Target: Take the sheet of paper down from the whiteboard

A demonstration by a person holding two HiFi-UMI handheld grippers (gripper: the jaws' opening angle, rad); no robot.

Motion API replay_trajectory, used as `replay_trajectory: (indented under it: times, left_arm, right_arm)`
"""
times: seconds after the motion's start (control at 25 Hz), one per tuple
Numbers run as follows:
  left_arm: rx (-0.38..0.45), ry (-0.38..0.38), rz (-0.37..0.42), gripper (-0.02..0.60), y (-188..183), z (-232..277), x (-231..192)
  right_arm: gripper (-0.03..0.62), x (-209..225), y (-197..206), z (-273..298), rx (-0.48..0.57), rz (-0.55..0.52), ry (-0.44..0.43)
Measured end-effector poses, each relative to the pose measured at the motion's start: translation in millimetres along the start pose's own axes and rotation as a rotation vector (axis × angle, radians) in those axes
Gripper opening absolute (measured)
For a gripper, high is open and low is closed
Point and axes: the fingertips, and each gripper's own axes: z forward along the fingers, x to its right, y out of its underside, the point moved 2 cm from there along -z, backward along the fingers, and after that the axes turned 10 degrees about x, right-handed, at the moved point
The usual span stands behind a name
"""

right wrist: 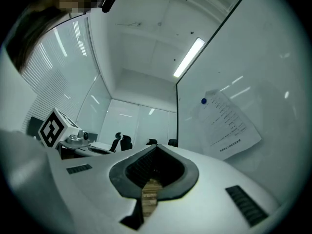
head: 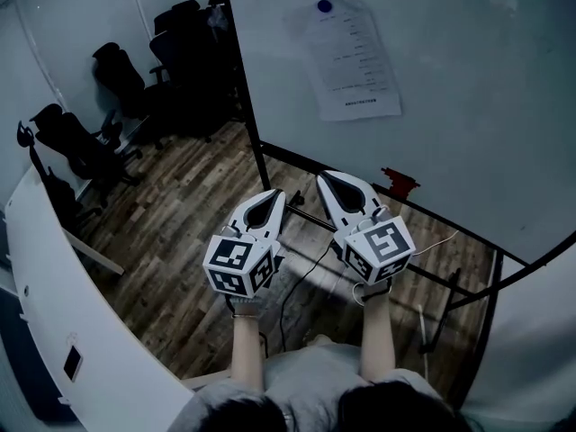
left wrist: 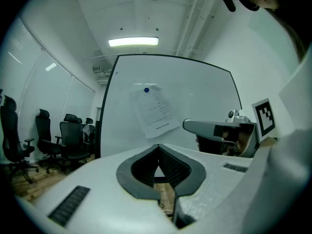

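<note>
A big whiteboard in a dark frame fills the upper right of the head view, standing on a wood-plank floor. To its left, along a glass wall, several black office chairs stand in a loose group.

The sheet of paper hangs on the whiteboard's upper part, slightly tilted, with lines of print down it that are too small to read. A round blue magnet holds it at its top edge. Both gripper views show the sheet flat against the board, with its lower edge free.

In front of the board the person holds both tools side by side with forearms stretched forward. The left hand-held gripper points towards the board's left edge. Its jaws are together, with nothing between them and only floor showing through the gap behind the tips. The right hand-held gripper is just beside it and reaches a little further towards the board. Its jaws are also pressed together and empty. In the head view both sit well below the sheet, and neither touches it or the board.

A small red object sits at the board's lower edge, just beyond the right tool. A thin dark cable runs across the floor under the hands.
</note>
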Motion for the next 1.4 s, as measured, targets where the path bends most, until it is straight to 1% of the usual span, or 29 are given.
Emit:
replay_trajectory:
  times: [0.28,0.4,0.48,0.64,0.8,0.96,1.16,1.24,1.32,1.4]
  left_arm:
    - [-0.012,-0.029,-0.022,0.006,12,37,-15]
    - [-0.015,-0.052,-0.017,0.006,18,51,-18]
    - [-0.015,-0.063,-0.015,0.006,20,56,-18]
    - [-0.043,-0.08,-0.002,0.006,26,59,-22]
    - [-0.021,-0.087,-0.016,0.006,23,57,-29]
    - [-0.002,-0.052,-0.028,0.006,23,71,-31]
    - [-0.003,0.043,-0.007,0.006,28,106,-30]
    - [0.028,0.078,-0.005,0.006,21,123,-35]
    - [0.069,0.1,-0.024,0.006,11,138,-46]
    - [0.083,0.129,-0.047,0.006,6,151,-57]
  right_arm:
    - [0.0,32,12,25,-0.014,-0.003,-0.045]
    - [0.0,43,18,30,-0.025,0.0,-0.056]
    - [0.0,50,22,32,-0.031,0.002,-0.055]
    - [0.0,66,25,35,-0.033,0.009,-0.038]
    - [0.0,72,23,35,-0.016,0.024,-0.027]
    - [0.0,79,26,35,-0.046,0.001,-0.003]
    - [0.0,101,20,45,-0.044,-0.037,0.049]
    - [0.0,111,18,55,-0.043,-0.054,0.083]
    - [0.0,116,18,68,-0.035,-0.057,0.107]
    - [0.0,118,20,81,-0.029,-0.052,0.122]
